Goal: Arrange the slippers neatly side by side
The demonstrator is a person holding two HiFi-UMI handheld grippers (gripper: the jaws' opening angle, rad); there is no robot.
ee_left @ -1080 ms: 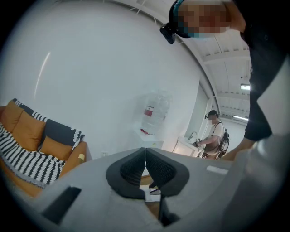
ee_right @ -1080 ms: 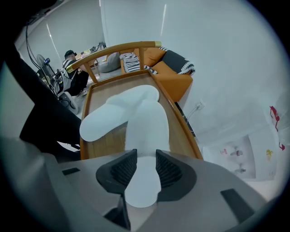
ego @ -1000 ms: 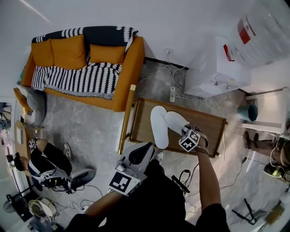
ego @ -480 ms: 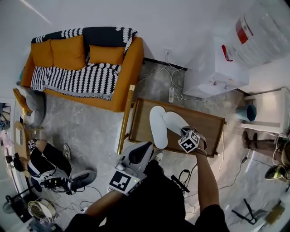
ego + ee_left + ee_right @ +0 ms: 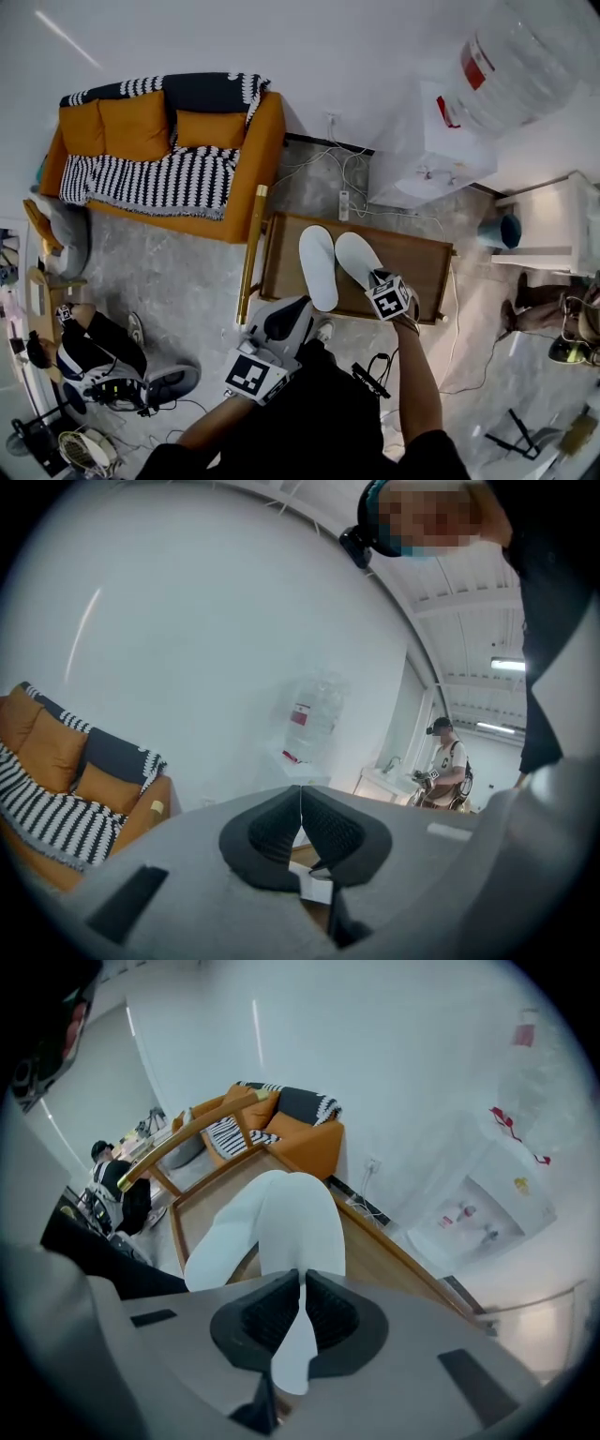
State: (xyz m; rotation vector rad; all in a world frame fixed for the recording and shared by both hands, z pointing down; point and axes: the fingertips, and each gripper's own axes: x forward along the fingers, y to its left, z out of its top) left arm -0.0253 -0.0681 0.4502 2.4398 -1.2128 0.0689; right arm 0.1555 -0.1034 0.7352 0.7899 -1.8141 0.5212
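Closing within the last second, the right gripper (image 5: 300,1302) now pinches the heel of the right slipper (image 5: 359,258), while the left gripper (image 5: 301,808) has kept its place. At far left an orange sofa (image 5: 141,141) stands against the wall. The left gripper hovers by the person's body, off the table (image 5: 422,258), jaws pressed together on nothing. On the table the left slipper (image 5: 318,267) lies flat, toe away from the person. Just beside it, to the right, lies the right slipper, its heel clamped between the right gripper's narrow jaws, which point steeply down.
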